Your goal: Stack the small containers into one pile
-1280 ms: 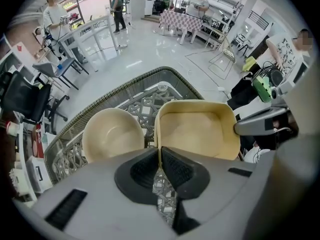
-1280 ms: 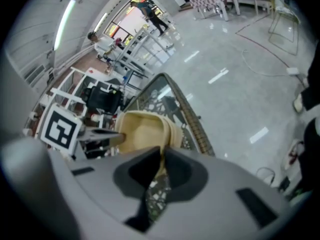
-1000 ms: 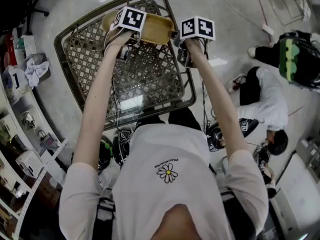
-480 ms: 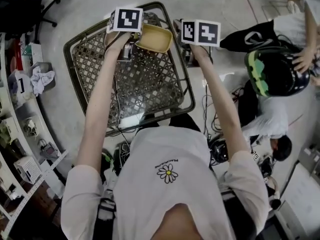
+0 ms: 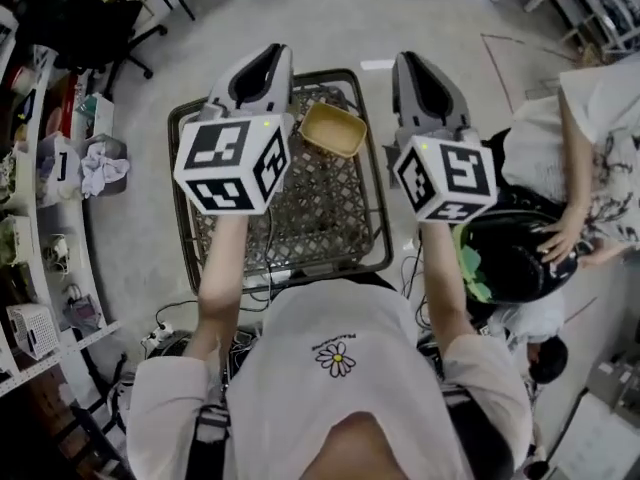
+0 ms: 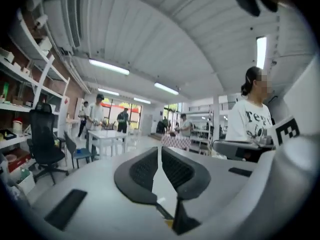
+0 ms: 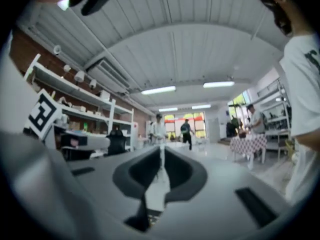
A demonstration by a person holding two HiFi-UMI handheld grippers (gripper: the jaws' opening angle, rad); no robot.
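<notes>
Shallow yellow plastic container (image 5: 333, 128): rests at far end of dark lattice-topped bench (image 5: 310, 208), clear of both grippers.
Handling, judged: light, stiff, smooth-walled. Pinch one rim wall.
Left gripper (image 6: 159, 150), right gripper (image 7: 161, 153): held level, jaws just closing, now pressed together, nothing between.

Black office chair (image 5: 75, 23) at upper left, crumpled white cloth (image 5: 103, 168) by the shelving (image 5: 60, 348), black-and-green helmet (image 5: 510, 258) at right
</notes>
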